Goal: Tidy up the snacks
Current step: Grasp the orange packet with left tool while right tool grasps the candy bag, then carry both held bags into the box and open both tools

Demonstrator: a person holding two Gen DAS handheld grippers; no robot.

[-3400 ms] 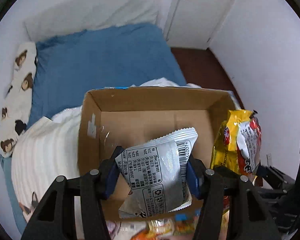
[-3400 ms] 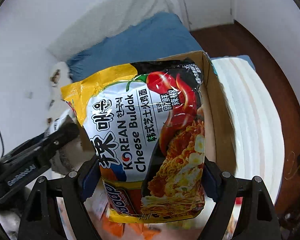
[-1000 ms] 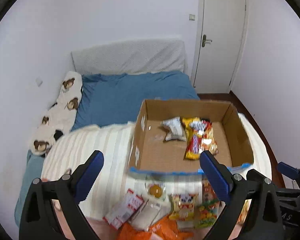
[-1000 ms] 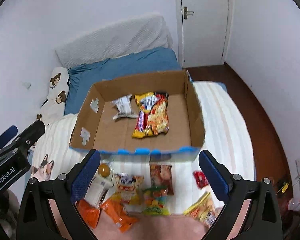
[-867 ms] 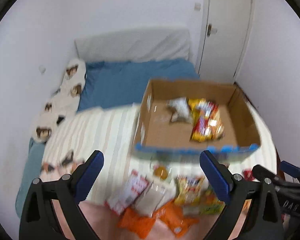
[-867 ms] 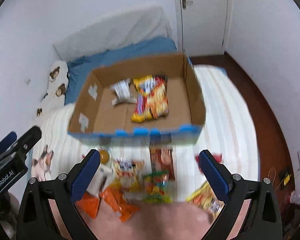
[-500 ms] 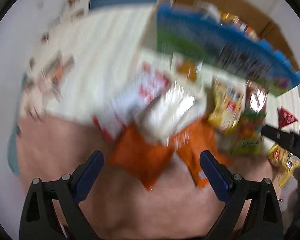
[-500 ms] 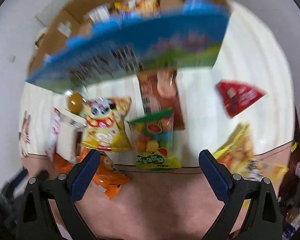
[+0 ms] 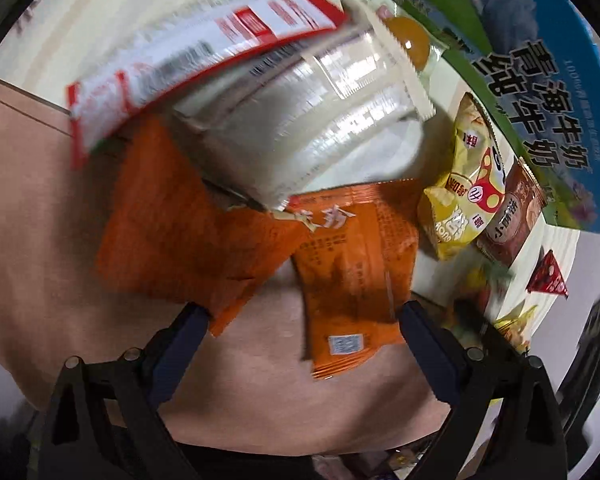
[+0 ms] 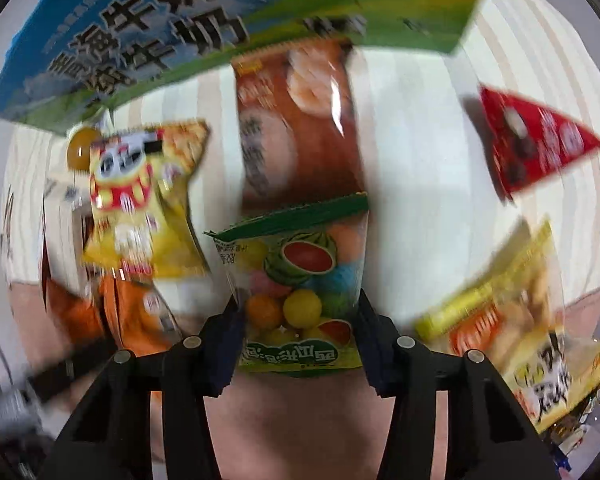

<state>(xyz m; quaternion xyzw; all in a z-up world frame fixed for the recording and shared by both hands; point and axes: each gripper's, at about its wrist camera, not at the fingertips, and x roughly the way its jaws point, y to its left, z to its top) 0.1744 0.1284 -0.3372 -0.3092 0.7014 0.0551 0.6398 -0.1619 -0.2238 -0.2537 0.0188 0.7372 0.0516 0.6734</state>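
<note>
My left gripper point(image 9: 302, 318) is open, its blue pads on either side of an orange packet point(image 9: 352, 280) that lies on the pink bedding; a second orange packet point(image 9: 172, 232) lies to its left. My right gripper point(image 10: 298, 320) has its pads against both sides of a green fruit-candy bag point(image 10: 300, 292); whether it grips is unclear. The printed blue-green side of the cardboard box point(image 10: 180, 20) rises just behind the snacks; it also shows in the left wrist view point(image 9: 540, 80).
In the left view lie a red-and-white packet point(image 9: 204, 40), a clear silver pack point(image 9: 312, 120), an orange jelly cup point(image 9: 410, 42) and a yellow bag point(image 9: 464, 188). In the right view lie a brown packet point(image 10: 300, 120), a yellow bag point(image 10: 144, 208), a red triangular packet point(image 10: 532, 144) and a yellow noodle pack point(image 10: 520, 320).
Both grippers have dropped from above the box down to the snack pile in front of it. The right jaws have narrowed around the fruit-candy bag. The left jaws stay wide.
</note>
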